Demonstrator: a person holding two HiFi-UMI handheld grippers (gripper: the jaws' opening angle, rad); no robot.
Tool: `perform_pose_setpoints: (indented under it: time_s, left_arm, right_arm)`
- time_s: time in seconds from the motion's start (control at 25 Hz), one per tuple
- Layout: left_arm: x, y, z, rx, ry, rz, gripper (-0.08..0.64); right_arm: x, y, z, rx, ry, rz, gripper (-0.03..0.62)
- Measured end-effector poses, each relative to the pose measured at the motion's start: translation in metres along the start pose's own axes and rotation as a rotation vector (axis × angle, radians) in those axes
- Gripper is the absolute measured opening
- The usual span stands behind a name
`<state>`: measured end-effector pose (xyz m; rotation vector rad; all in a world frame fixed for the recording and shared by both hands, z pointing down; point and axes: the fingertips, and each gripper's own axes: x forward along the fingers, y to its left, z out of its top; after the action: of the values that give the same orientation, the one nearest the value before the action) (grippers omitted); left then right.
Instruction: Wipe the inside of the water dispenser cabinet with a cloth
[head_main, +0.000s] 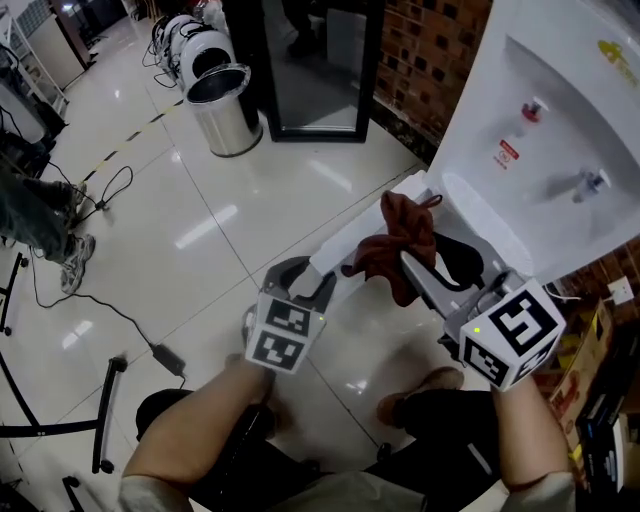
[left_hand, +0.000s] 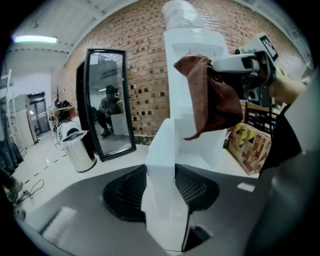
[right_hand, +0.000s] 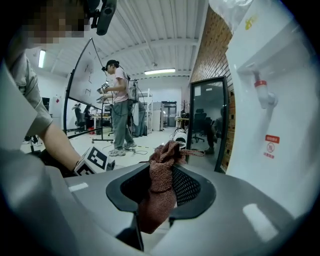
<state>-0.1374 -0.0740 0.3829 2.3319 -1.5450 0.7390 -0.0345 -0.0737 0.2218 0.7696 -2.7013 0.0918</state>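
While the cabinet door (head_main: 352, 243) is held open, the step in hand is judged to be the approach, with no wiping yet begun. Nearest, the left gripper (head_main: 305, 285) is clamped on the edge of that flat, smooth white panel. Just right of it, the right gripper (head_main: 420, 262) is closed on the cloth (head_main: 405, 235), a rust-brown nubbly terry bunched into a limp hanging wad before the glossy moulded water dispenser (head_main: 540, 130). Next, the cloth would need to be carried past the door into the cabinet, whose inside is hidden. Farther left, a cylindrical steel bin (head_main: 225, 110) and a black-framed mirror (head_main: 320, 70) are seen.
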Motion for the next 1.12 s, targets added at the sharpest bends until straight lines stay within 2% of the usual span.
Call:
perform_pose_setpoints:
  time_s: [0.16,0.52,0.88,1.12]
  left_arm:
    - [0.009,0.021,0.003,-0.035,0.0,0.034,0.184]
    - [0.011,0.023,0.001,-0.008,0.006,0.041,0.184]
    - [0.014,0.031,-0.001,-0.012,0.017,0.055,0.189]
    - [0.013,0.035,0.001,-0.014,0.025,0.072,0.19]
  right_arm:
    - [0.029,0.015,0.005,-0.018,0.009,0.061,0.138]
    - [0.099,0.039,0.018,-0.035,-0.005,0.126,0.138]
    - [0.15,0.057,-0.043,-0.063,0.194,0.202,0.138]
    - [0.162,0.058,-0.051,-0.072,0.218,0.204,0.138]
